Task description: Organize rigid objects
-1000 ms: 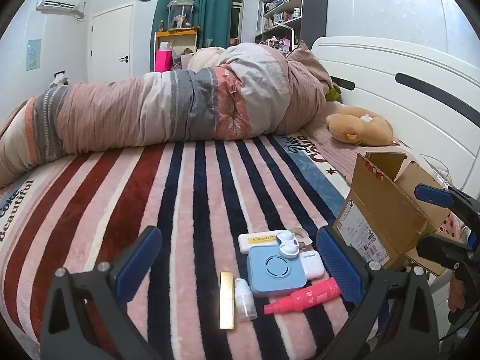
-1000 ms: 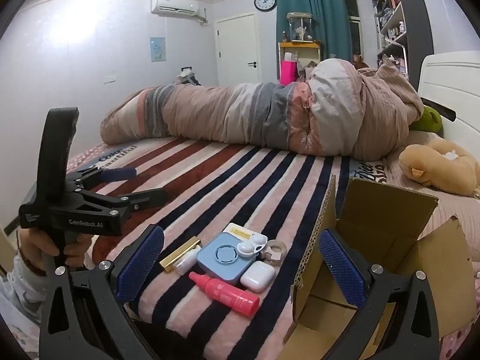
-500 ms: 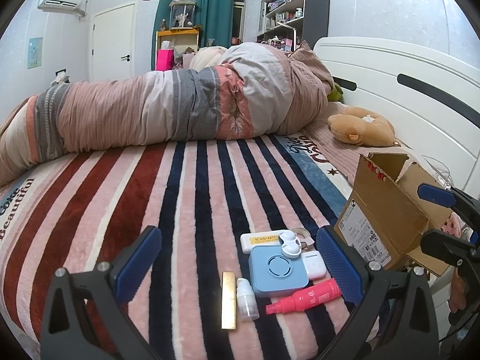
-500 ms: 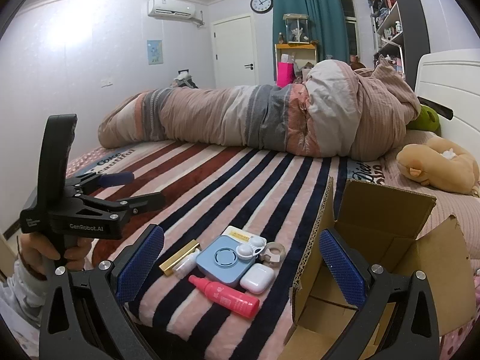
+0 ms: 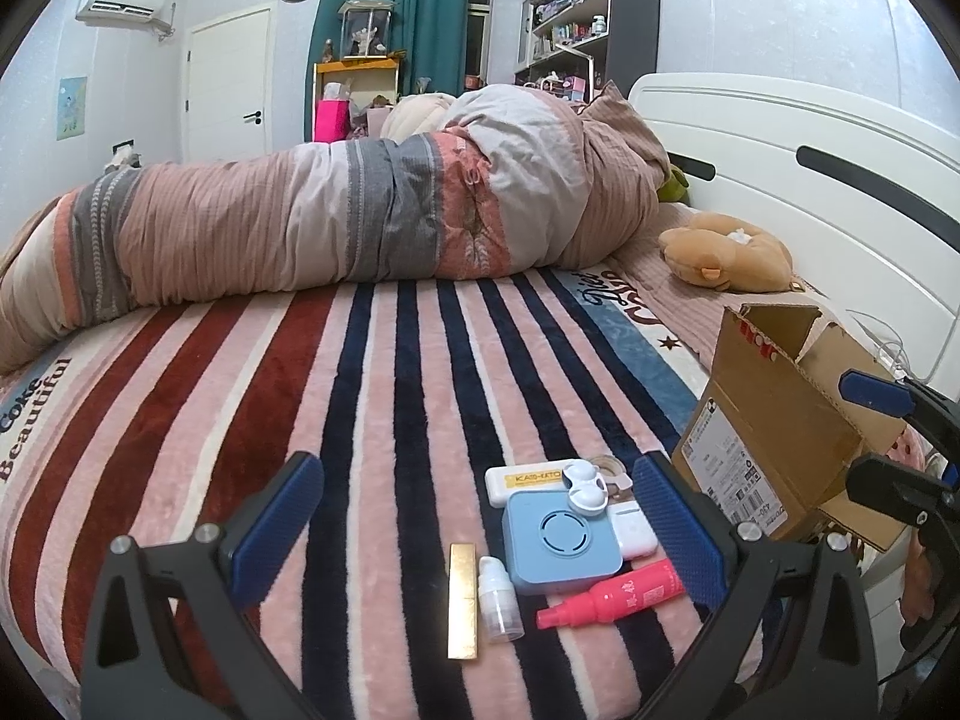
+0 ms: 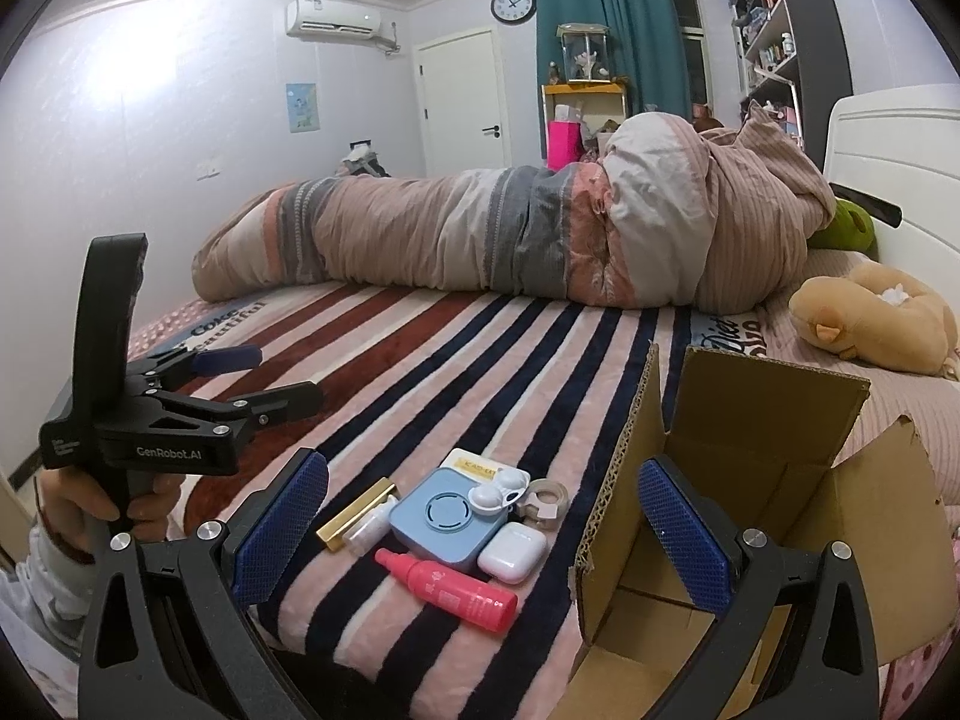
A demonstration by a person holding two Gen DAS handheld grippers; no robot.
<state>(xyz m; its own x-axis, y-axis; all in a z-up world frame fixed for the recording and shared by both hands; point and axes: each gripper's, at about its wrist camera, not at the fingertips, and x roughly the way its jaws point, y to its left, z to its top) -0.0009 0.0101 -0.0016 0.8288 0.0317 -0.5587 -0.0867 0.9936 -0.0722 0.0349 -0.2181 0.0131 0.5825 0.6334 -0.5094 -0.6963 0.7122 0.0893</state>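
A cluster of small items lies on the striped blanket near the bed's front edge: a blue square box [image 5: 561,540] [image 6: 444,519], a red spray bottle [image 5: 612,597] [image 6: 447,591], a gold bar [image 5: 463,600] [image 6: 357,513], a small clear bottle [image 5: 498,597], a white earbud case [image 5: 630,534] [image 6: 513,552], a white lens case [image 5: 582,483] [image 6: 498,495], a white-yellow box [image 5: 525,483] and a tape roll [image 6: 546,498]. My left gripper [image 5: 474,522] is open and empty over them. My right gripper [image 6: 483,522] is open and empty. An open cardboard box [image 5: 780,432] [image 6: 756,480] stands to the right.
A rolled striped duvet [image 5: 336,222] lies across the back of the bed. A tan plush toy [image 5: 726,255] sits by the white headboard [image 5: 810,180]. The left gripper shows in the right wrist view [image 6: 252,378], held by a hand.
Both views have shifted slightly; the items sit a little lower and closer between the fingers. Nothing was taken hold of.
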